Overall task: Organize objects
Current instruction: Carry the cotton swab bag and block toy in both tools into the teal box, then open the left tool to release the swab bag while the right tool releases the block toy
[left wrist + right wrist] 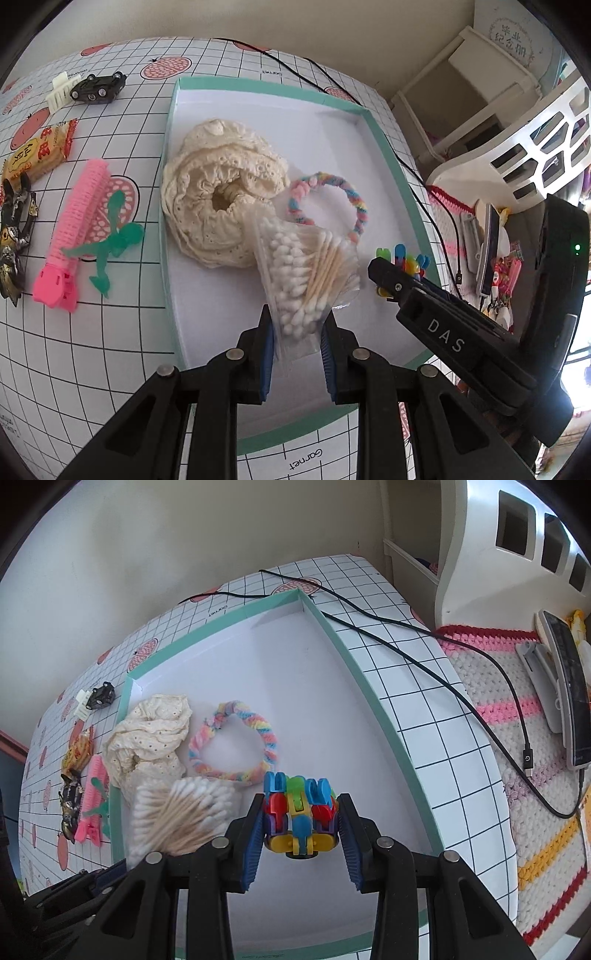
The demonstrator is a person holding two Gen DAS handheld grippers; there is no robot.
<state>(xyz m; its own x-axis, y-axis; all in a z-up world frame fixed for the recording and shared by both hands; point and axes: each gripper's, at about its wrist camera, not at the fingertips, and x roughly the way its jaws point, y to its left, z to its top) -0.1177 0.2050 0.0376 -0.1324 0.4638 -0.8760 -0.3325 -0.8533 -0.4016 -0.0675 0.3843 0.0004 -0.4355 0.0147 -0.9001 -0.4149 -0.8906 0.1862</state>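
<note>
"DAS" marks the right gripper [301, 818], clamped on one multicoloured plastic toy [300, 812]; the left gripper [297, 325] pinches one clear bag of cotton swabs [295, 269]; "Garnet" is printed on the desk [304, 461].

A home: crocheted mat [517, 716], white plastic basket [535, 147], gridded tablecloth [92, 350].

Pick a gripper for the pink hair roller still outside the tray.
Left, probably. The pink hair roller lies on the mat beyond the tray wall on the left gripper side; the right gripper sits across the tray. Both hold items now.
</note>
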